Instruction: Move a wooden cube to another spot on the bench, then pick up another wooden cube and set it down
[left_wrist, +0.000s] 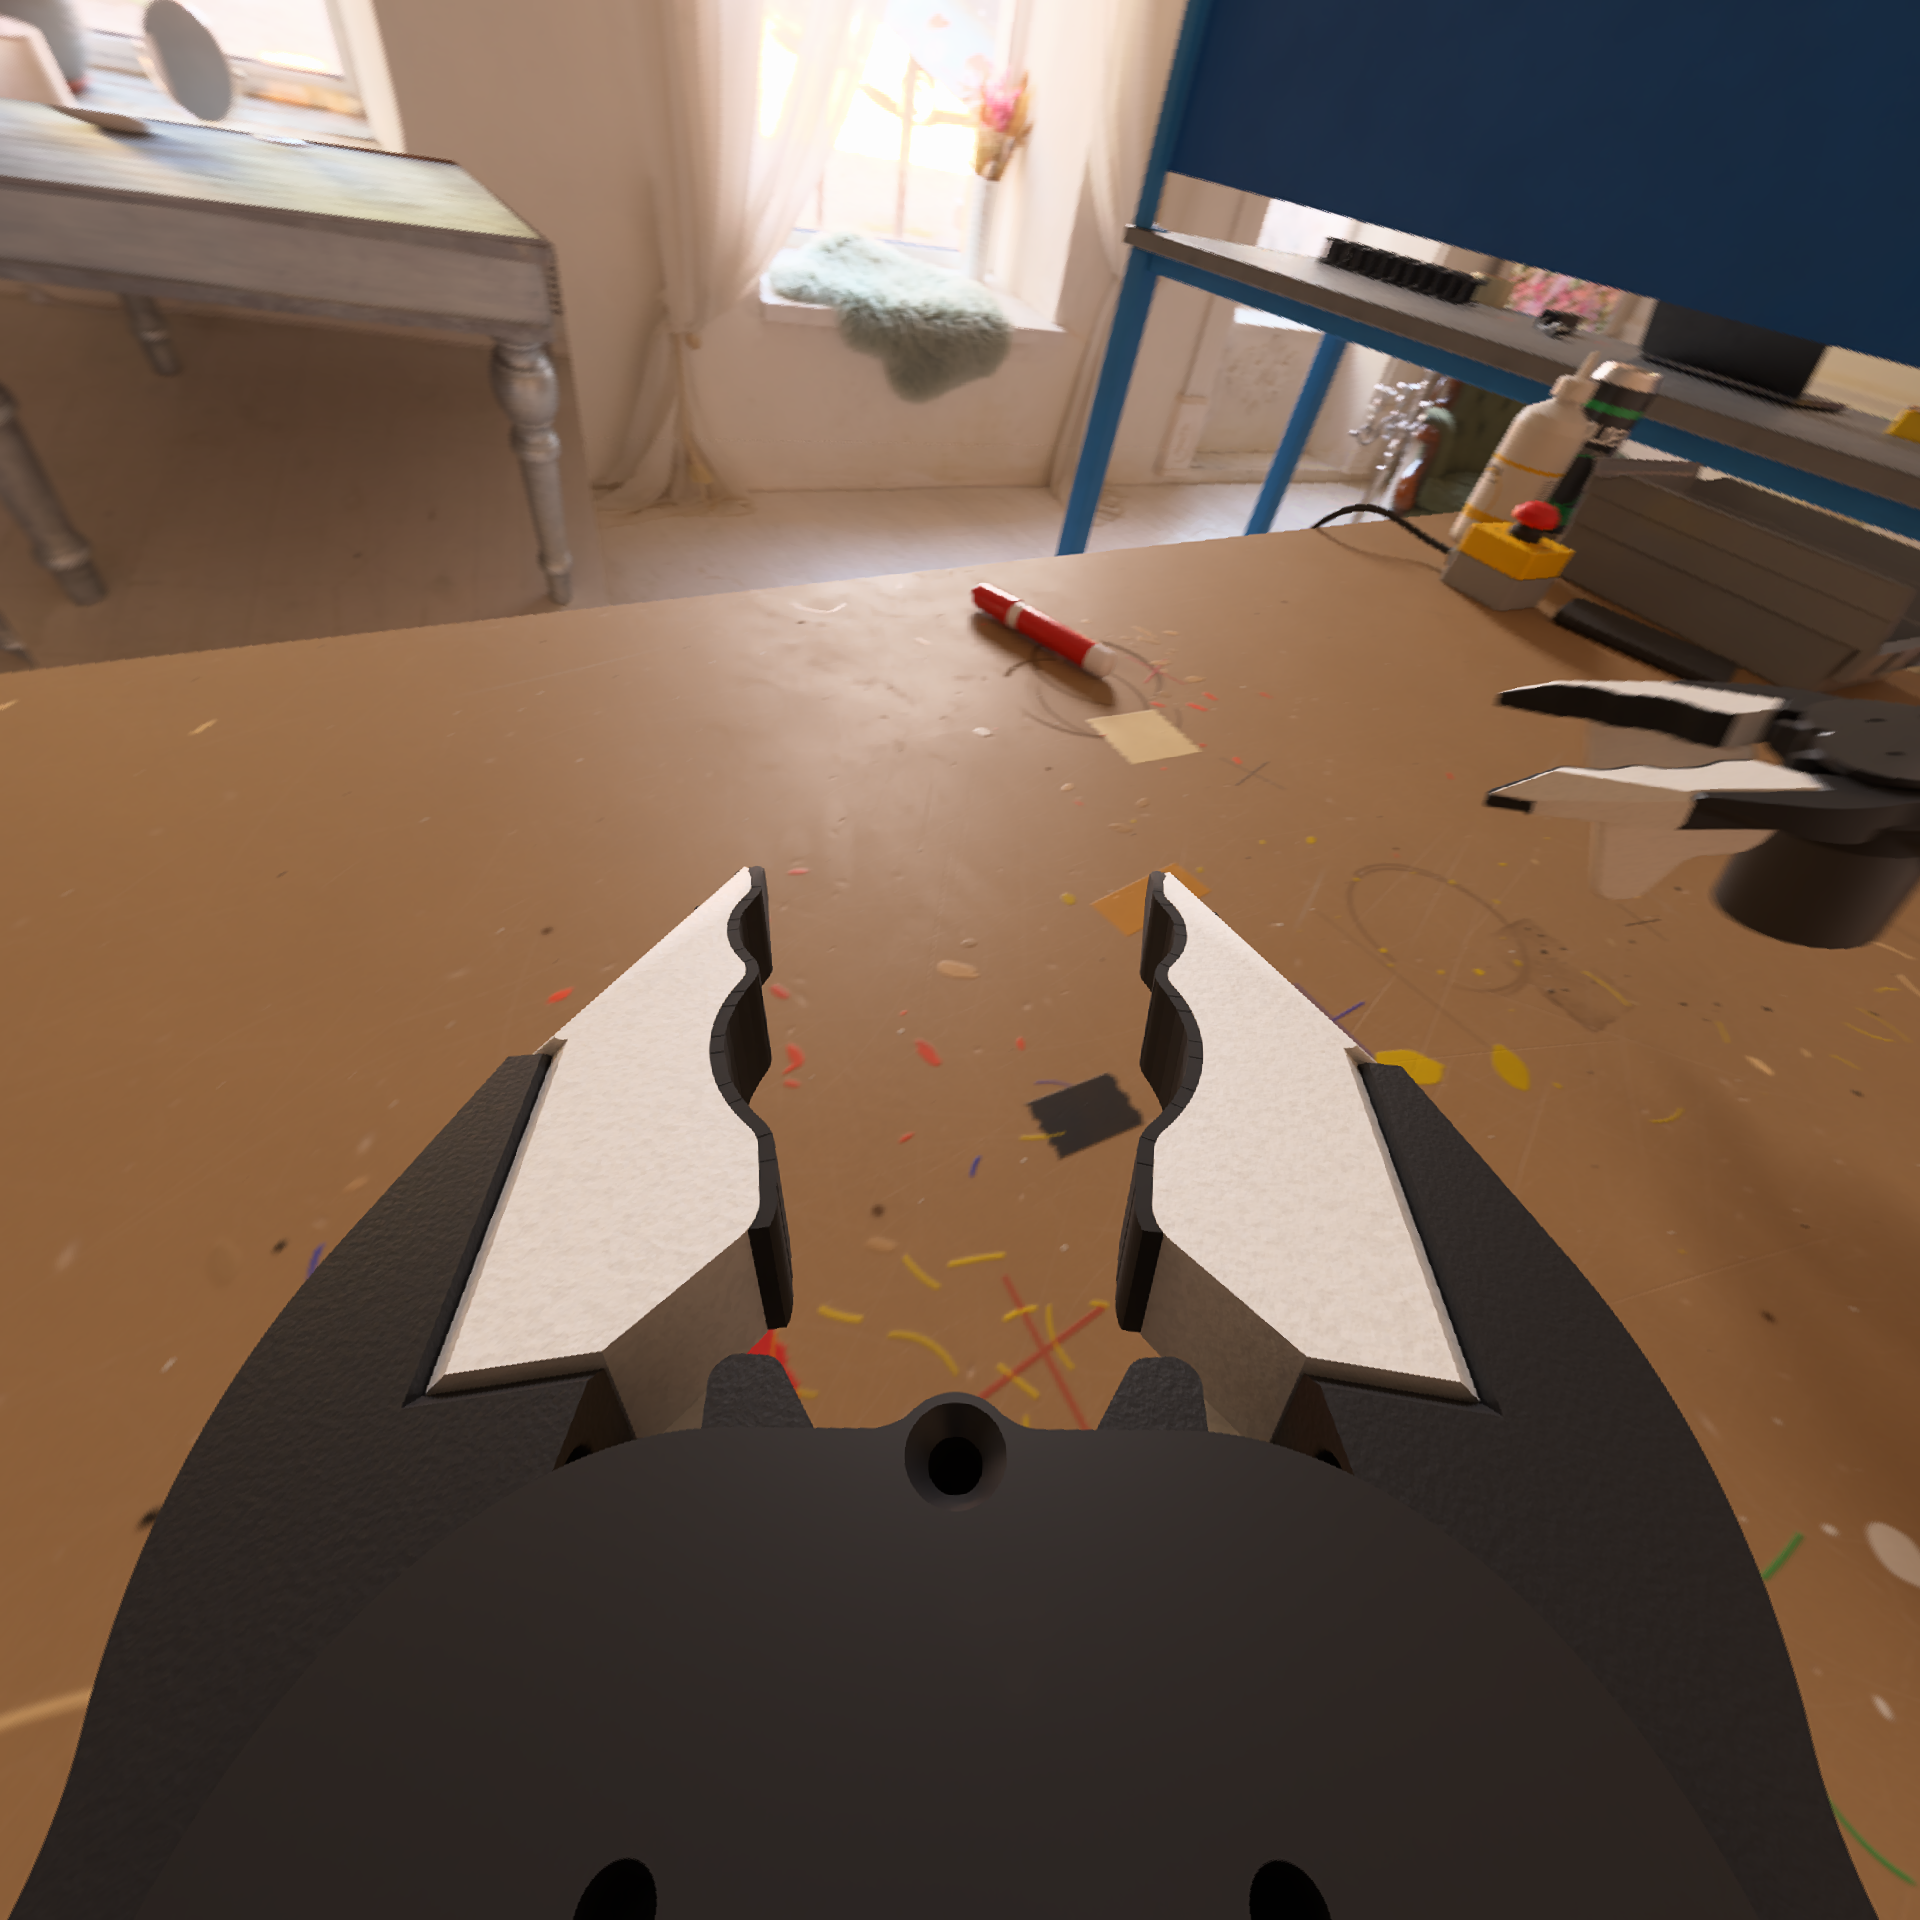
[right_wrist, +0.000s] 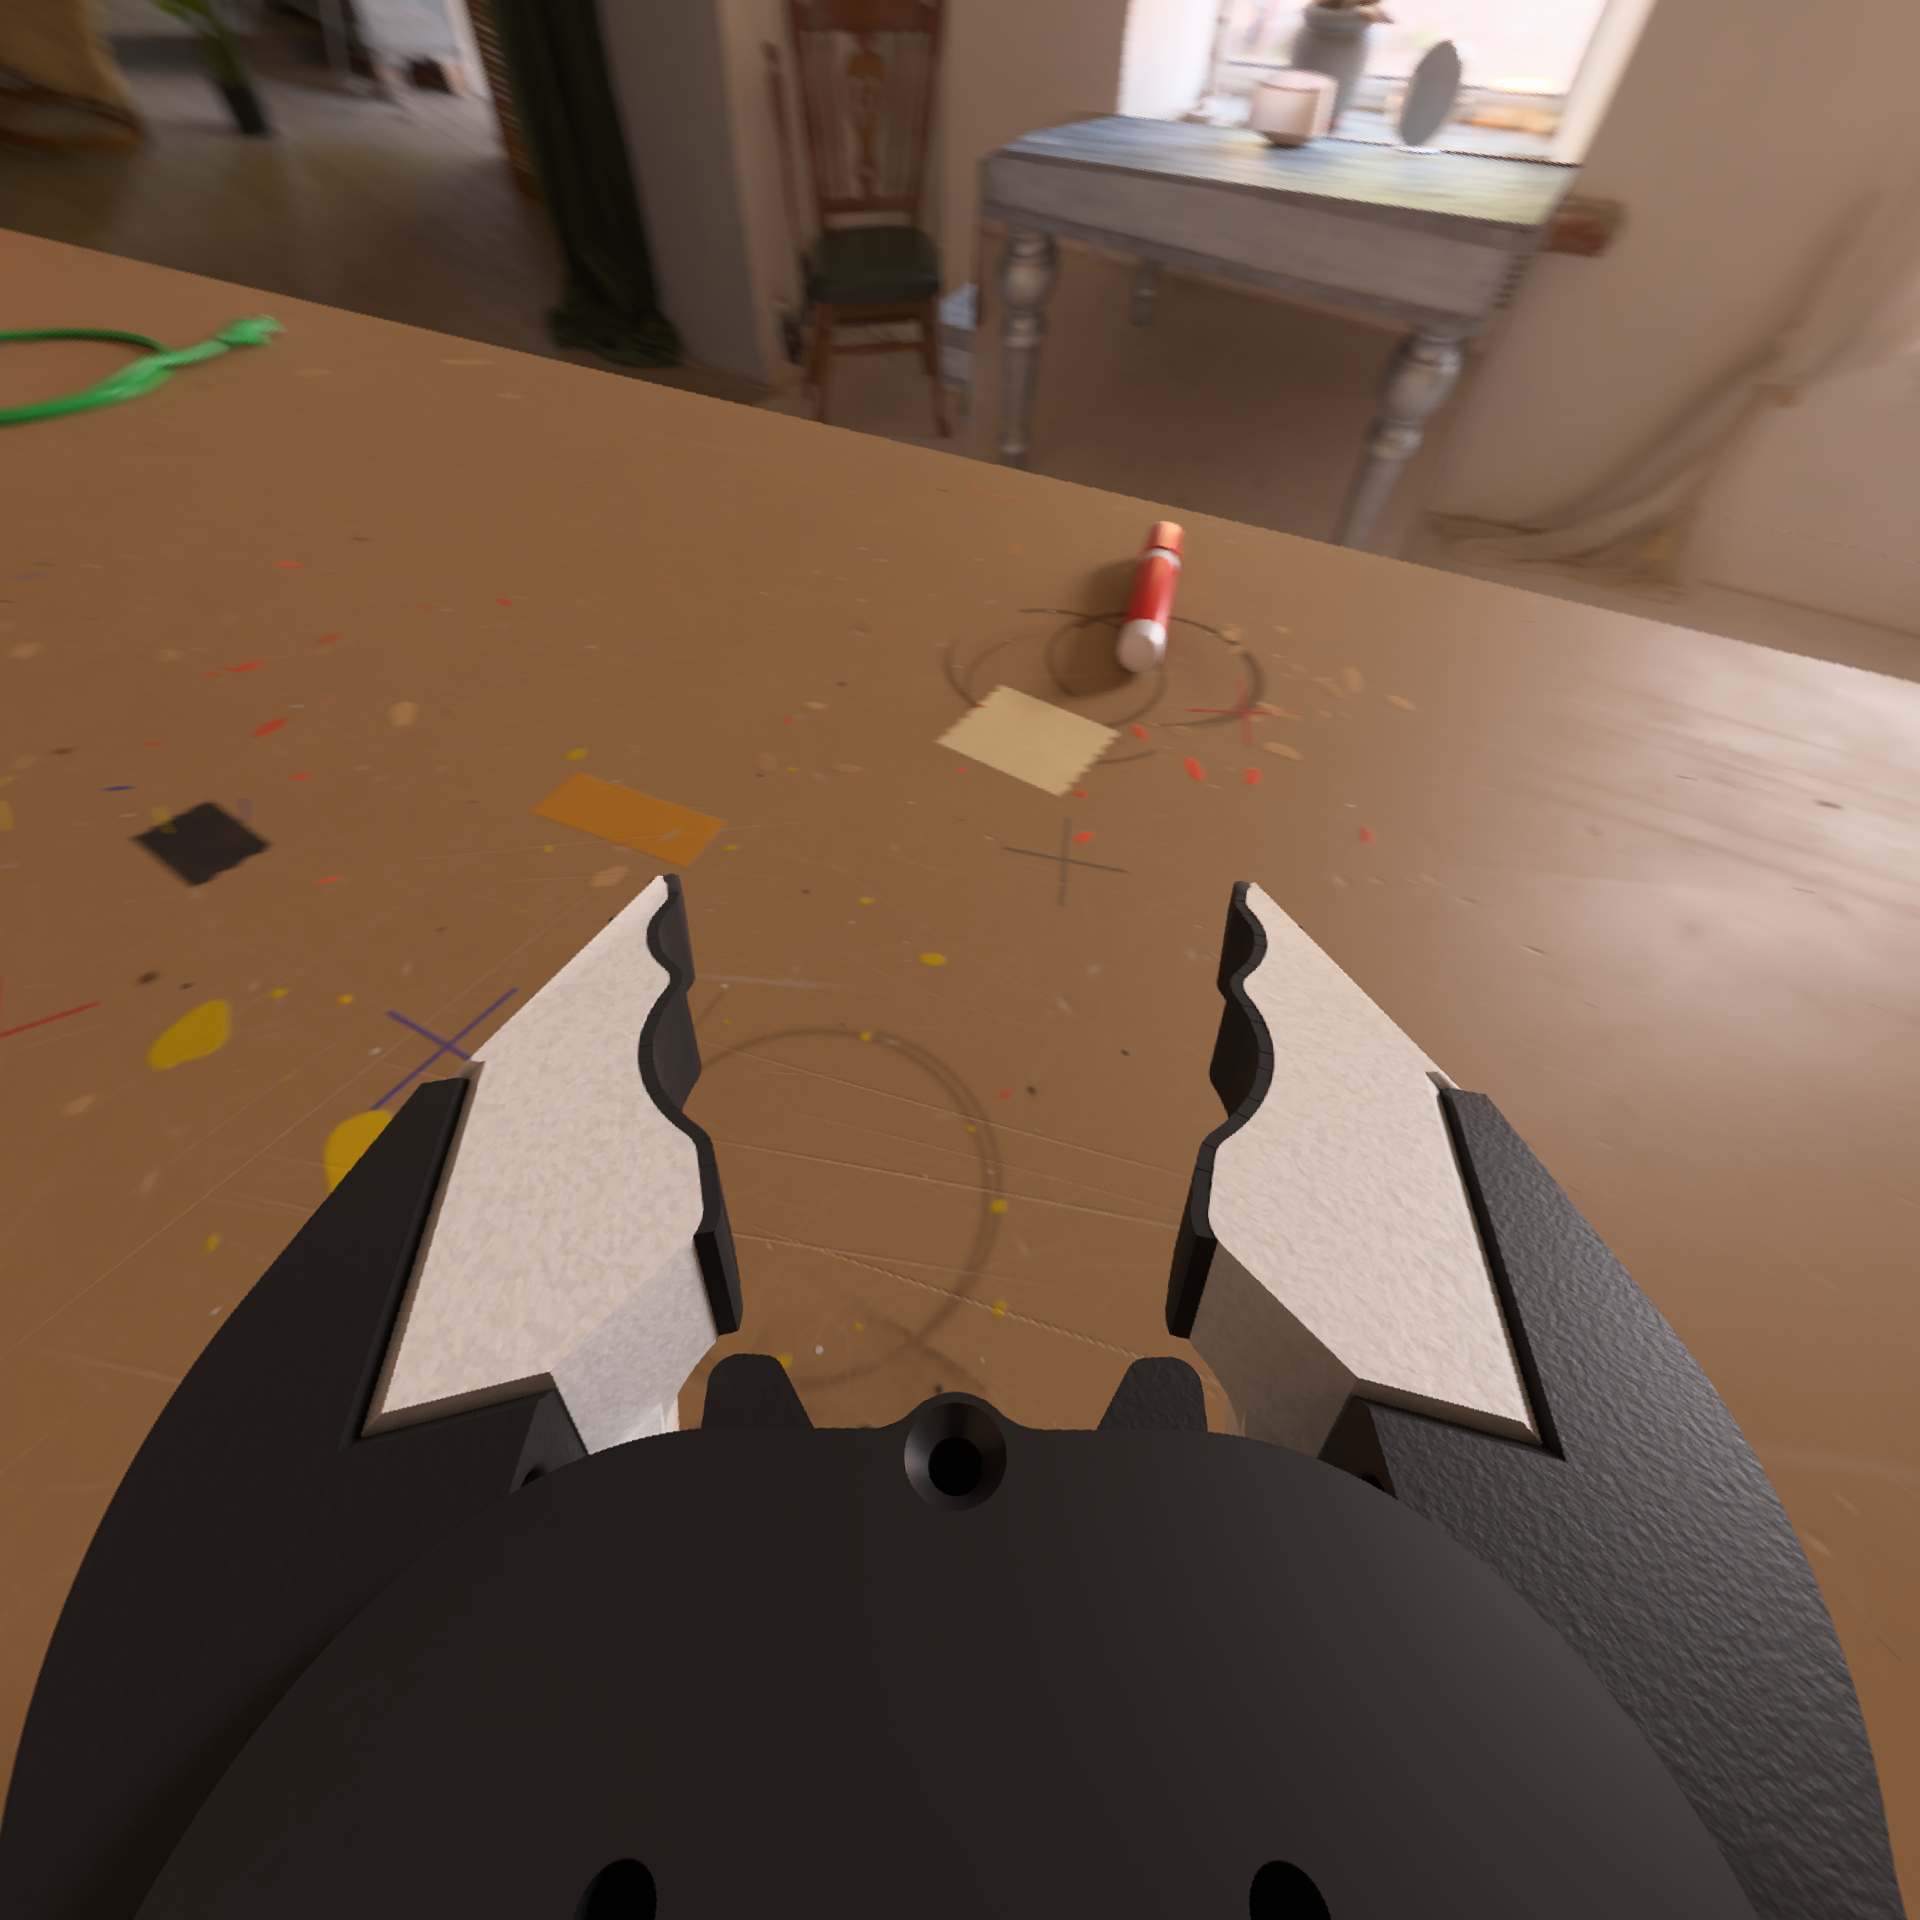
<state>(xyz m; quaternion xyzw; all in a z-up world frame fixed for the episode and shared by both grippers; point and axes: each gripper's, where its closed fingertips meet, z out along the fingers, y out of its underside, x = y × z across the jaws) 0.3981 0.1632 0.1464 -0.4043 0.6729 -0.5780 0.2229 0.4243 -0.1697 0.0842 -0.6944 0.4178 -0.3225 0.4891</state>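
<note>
No wooden cube shows in either view. My left gripper (left_wrist: 956, 883) is open and empty, held low over the brown bench (left_wrist: 520, 831). My right gripper (right_wrist: 951, 894) is open and empty above the bench (right_wrist: 1558, 935); it also shows at the right edge of the left wrist view (left_wrist: 1496, 748), its jaws apart with nothing between them. A red marker with a white end (left_wrist: 1039, 629) lies ahead of both grippers near the far bench edge, and shows in the right wrist view (right_wrist: 1151, 597).
Flat patches of tape lie on the bench: tan (right_wrist: 1029, 740), orange (right_wrist: 629, 819), black (right_wrist: 200, 842). A green cord (right_wrist: 135, 369) lies far left. A yellow box with a red button (left_wrist: 1512, 551), a white bottle (left_wrist: 1527, 447) and grey trays (left_wrist: 1745, 561) stand at right under a blue shelf frame (left_wrist: 1117, 395).
</note>
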